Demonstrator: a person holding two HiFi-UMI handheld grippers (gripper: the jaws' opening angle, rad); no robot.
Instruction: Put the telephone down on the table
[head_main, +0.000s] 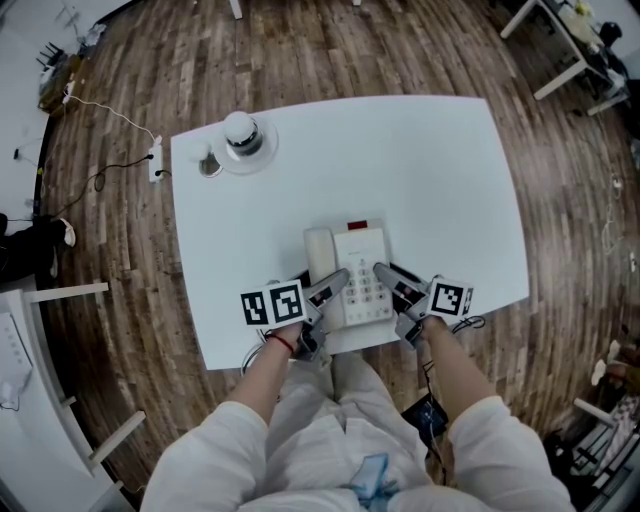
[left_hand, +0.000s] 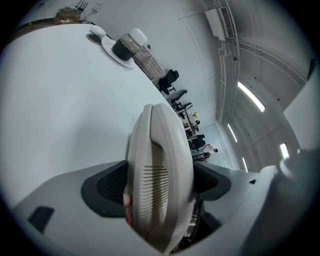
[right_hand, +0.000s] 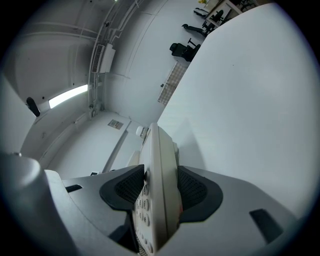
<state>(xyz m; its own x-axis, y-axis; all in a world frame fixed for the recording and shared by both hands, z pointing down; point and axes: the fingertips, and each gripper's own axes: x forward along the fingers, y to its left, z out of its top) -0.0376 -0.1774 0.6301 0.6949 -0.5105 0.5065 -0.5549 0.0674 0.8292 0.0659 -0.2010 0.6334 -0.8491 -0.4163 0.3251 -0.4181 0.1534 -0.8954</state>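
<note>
At six o'clock on the white worktop (head_main: 420, 170), left claw (head_main: 335, 285) and right claw (head_main: 386, 275) each clamped the cream plastic keypad telephone (head_main: 352, 262); release looked undone.

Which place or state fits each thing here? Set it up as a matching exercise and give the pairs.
Things:
1. left hand-held gripper
2. right hand-held gripper
3. white-topped container

Places or states:
A. at the far left corner of the table
B. shut on the keypad side of the telephone
C. shut on the telephone's handset side

Pairs: 1-C, 2-B, 3-A
</note>
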